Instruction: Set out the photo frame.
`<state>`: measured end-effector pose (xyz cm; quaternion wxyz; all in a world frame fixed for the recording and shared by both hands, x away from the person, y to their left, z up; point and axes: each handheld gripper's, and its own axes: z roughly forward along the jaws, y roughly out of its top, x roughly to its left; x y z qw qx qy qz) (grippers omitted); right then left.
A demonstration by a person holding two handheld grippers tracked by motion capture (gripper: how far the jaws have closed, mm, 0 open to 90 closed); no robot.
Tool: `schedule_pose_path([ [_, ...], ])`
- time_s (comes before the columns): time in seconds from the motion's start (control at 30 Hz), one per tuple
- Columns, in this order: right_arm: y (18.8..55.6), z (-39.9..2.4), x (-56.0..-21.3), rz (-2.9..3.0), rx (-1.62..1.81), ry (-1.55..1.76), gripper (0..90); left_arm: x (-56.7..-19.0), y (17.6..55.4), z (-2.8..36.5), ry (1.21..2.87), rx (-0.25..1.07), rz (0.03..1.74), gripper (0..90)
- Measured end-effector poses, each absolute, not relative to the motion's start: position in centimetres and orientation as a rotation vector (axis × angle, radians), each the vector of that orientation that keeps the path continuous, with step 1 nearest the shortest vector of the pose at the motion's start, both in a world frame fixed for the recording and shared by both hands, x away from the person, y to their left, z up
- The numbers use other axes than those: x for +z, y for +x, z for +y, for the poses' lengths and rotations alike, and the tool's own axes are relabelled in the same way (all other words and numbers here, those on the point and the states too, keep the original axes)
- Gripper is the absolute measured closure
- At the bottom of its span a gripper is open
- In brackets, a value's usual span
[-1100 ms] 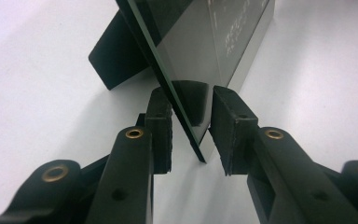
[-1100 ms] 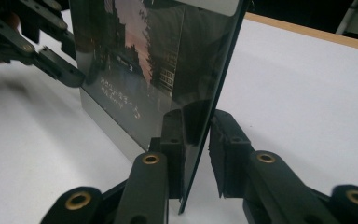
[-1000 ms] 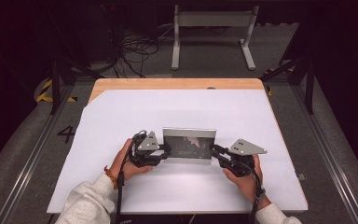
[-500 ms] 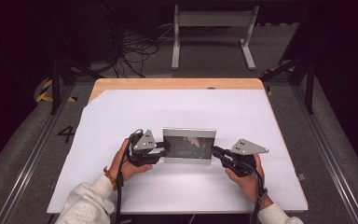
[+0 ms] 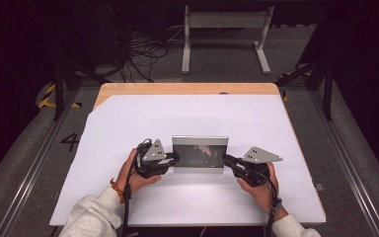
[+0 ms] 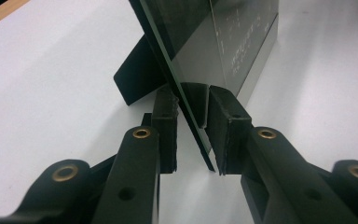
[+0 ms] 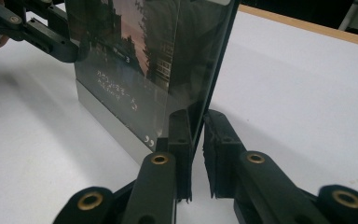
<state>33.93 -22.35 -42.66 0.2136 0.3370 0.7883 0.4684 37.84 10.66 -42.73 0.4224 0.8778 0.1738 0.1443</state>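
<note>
The left gripper [image 5: 170, 160] met the left edge of the picture frame [image 5: 200, 153]; its jaws had just been closing, with the glass edge between the pads [image 6: 226, 126]. In the left gripper view a narrow gap remained on each side of the glass, so no pinch was confirmed. The frame stood upright near the middle of the white table sheet [image 5: 128, 123], showing a dark glossy pane, a silver lower band and a black rear stand [image 6: 137, 77]. The right gripper [image 5: 228, 160] pinched the frame's right edge, its pads [image 7: 179, 135] pressed together on it.
</note>
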Motion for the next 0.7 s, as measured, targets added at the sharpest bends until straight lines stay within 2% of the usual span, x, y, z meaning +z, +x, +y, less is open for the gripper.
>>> schedule_pose_path([
  [0.7, 33.81, -22.23, -42.56, 2.191, 1.264, 0.912, 81.8, -43.10, 37.81, 10.46, 2.187, 0.373, 0.450, 71.8],
])
